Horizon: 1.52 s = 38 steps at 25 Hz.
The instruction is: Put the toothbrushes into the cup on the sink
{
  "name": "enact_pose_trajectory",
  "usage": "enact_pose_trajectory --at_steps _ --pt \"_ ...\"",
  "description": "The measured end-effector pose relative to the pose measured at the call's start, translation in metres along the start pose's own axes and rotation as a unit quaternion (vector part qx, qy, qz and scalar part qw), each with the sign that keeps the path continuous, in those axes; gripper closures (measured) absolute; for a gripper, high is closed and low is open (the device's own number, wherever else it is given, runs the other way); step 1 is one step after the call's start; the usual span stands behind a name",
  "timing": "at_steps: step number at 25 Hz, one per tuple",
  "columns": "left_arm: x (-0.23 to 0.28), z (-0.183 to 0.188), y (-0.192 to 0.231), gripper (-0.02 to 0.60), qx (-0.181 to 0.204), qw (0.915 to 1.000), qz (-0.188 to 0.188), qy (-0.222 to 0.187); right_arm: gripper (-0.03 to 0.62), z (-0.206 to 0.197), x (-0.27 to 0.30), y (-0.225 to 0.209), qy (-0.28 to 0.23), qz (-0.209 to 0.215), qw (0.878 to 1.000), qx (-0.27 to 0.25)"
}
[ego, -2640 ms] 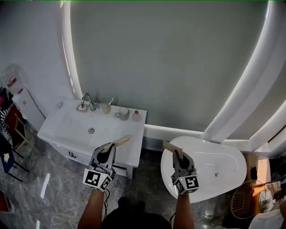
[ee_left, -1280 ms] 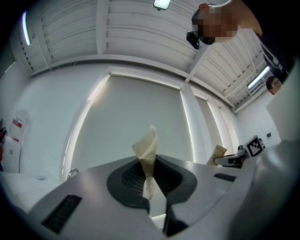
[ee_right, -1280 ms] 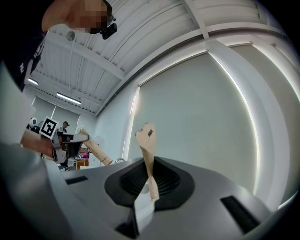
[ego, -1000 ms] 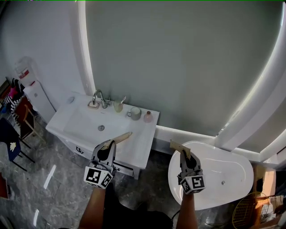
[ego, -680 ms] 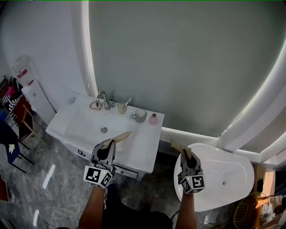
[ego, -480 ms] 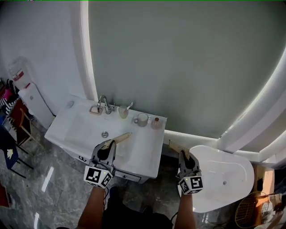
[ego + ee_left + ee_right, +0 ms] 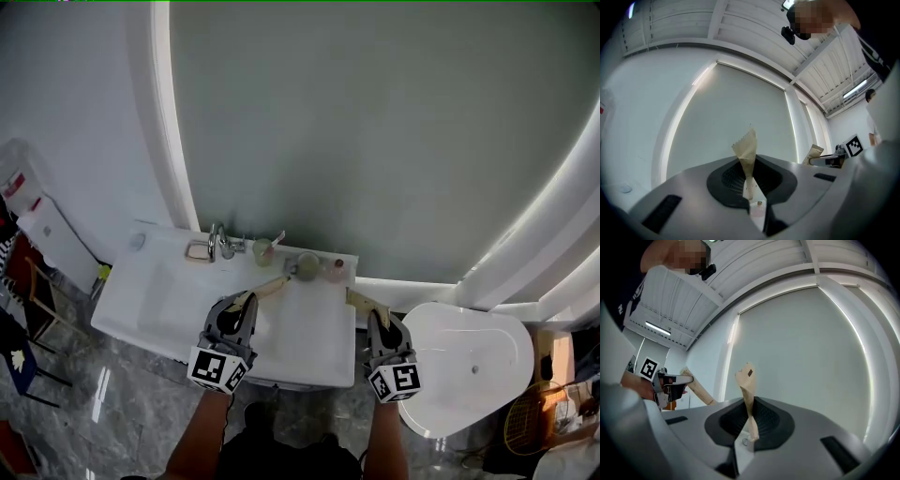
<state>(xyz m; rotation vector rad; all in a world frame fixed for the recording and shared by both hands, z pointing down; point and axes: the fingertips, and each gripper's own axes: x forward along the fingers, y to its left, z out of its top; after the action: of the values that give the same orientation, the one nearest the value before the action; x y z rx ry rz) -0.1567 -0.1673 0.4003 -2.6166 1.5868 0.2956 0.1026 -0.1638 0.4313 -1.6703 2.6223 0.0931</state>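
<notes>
In the head view the white sink [image 7: 159, 291] holds a small pale cup [image 7: 263, 251] with a toothbrush in it, beside the faucet [image 7: 217, 242]. A grey mug [image 7: 307, 266] stands to its right. My left gripper [image 7: 246, 302] hovers over the sink top, shut on a paper-wrapped toothbrush [image 7: 270, 286] that points at the mug. My right gripper [image 7: 373, 317], at the sink's right edge, is shut on a second wrapped toothbrush [image 7: 356, 300]. Each gripper view shows its wrapper pinched between closed jaws: the left's toothbrush [image 7: 746, 154], the right's toothbrush [image 7: 746, 380].
A pink bottle [image 7: 336, 270] stands right of the mug. A white oval tub [image 7: 469, 366] sits on the floor to the right. A water dispenser [image 7: 37, 225] and chairs are at the far left, and a racket [image 7: 539, 422] at the bottom right. A lit arched panel fills the wall.
Both grippers have travelled forward to the sink, still holding their wrapped toothbrushes. The left now hangs over the sink top and the right has left the tub for the sink's right edge.
</notes>
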Motion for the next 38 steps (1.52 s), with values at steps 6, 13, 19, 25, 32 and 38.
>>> enact_pose_trajectory --at_steps 6,13,19,25,32,38 --pt "0.021 0.003 0.032 0.536 -0.010 0.9996 -0.027 0.001 0.546 0.008 0.035 0.022 -0.005 -0.027 1.000 0.005" --pt "0.038 0.003 0.051 0.535 -0.008 0.9992 -0.039 -0.007 0.546 0.008 0.055 0.033 -0.004 -0.028 1.000 -0.002" --pt "0.047 -0.009 0.061 0.535 -0.004 0.9995 -0.030 0.000 0.546 0.006 0.072 0.022 0.002 -0.017 1.000 -0.007" --pt "0.057 -0.018 0.058 0.536 -0.007 0.9996 -0.025 -0.006 0.546 -0.002 0.083 0.014 0.004 -0.001 1.000 -0.003" --pt "0.065 -0.037 0.057 0.535 0.002 0.9999 -0.013 0.004 0.546 -0.020 0.089 -0.005 0.011 0.008 1.000 0.000" --pt "0.065 -0.062 0.063 0.537 0.002 0.9999 -0.010 0.009 0.546 -0.040 0.096 -0.008 0.007 0.010 1.000 0.005"
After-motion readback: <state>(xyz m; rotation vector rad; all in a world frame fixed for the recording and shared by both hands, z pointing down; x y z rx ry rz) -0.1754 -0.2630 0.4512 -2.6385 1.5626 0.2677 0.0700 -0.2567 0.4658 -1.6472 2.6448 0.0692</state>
